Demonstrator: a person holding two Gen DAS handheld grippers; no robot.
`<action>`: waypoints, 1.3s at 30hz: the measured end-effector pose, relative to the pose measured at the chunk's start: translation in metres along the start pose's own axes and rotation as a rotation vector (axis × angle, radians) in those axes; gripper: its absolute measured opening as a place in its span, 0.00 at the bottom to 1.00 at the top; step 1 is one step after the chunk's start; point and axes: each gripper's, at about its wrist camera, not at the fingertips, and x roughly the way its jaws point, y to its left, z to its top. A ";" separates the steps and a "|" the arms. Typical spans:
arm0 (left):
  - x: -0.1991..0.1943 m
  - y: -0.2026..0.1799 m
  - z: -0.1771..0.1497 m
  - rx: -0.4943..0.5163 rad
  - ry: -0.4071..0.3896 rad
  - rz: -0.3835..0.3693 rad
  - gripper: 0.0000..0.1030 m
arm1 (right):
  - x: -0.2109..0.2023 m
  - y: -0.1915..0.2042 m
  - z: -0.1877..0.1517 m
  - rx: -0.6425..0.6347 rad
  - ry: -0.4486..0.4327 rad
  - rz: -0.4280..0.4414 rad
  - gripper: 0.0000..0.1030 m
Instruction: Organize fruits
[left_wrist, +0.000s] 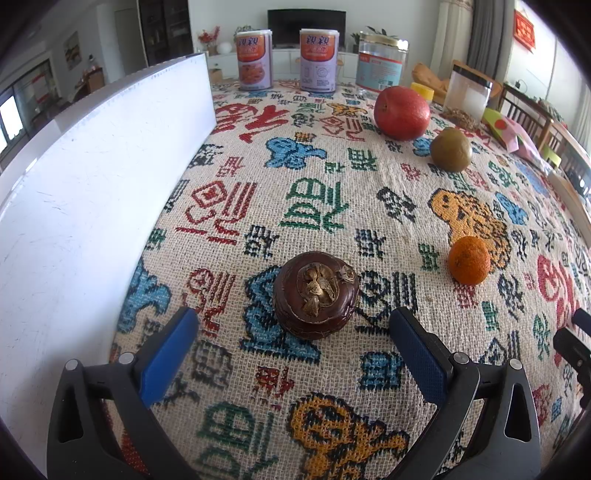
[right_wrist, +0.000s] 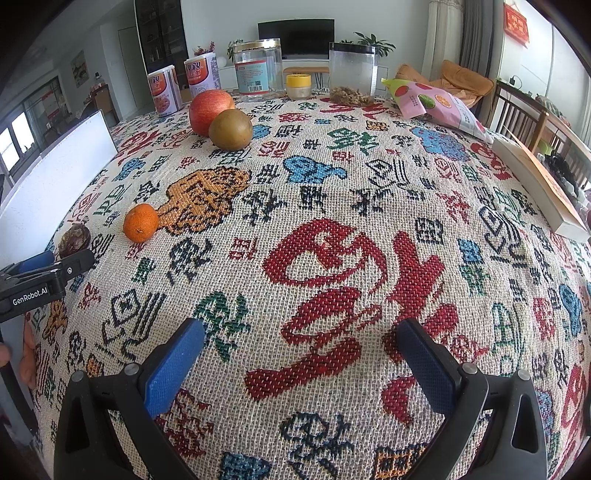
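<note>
Brown, ridged fruit (left_wrist: 316, 294) with a dried papery crown: lay on the woven patterned cloth (left_wrist: 317, 206) of the worktop, directly ahead of the left gripper (left_wrist: 293, 325), just beyond the tips of its blue pads and roughly centred on the gap between them; no contact with either pad.

Left gripper: spread wide, holding nothing, touching nothing visible.

Small orange fruit (left_wrist: 469, 260): sat to the right of the brown fruit and a little farther off, apart from it.

Green-brown round fruit (left_wrist: 450, 149) and large red fruit (left_wrist: 402, 112): stood close together towards the far right of the cloth, well apart from the left gripper.

White board (left_wrist: 92, 192): stood upright along the left edge of the worktop.

Right gripper (right_wrist: 301, 341): spread wide over bare cloth, holding nothing; no fruit between its pads. In its view, the orange fruit lay well off to the left, and the left gripper entered at the left edge.

Two printed tins (left_wrist: 255, 61) and clear jars (left_wrist: 382, 62): lined the far edge.
</note>
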 end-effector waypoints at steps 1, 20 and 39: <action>0.000 0.000 0.000 0.000 0.000 0.000 0.99 | -0.004 -0.009 0.000 0.049 -0.027 0.047 0.99; 0.002 0.001 0.001 -0.004 0.003 -0.014 0.99 | 0.109 0.060 0.184 -0.050 0.043 0.207 0.88; -0.074 0.005 -0.013 0.004 0.042 -0.309 0.40 | -0.040 -0.017 0.011 0.350 -0.029 0.229 0.48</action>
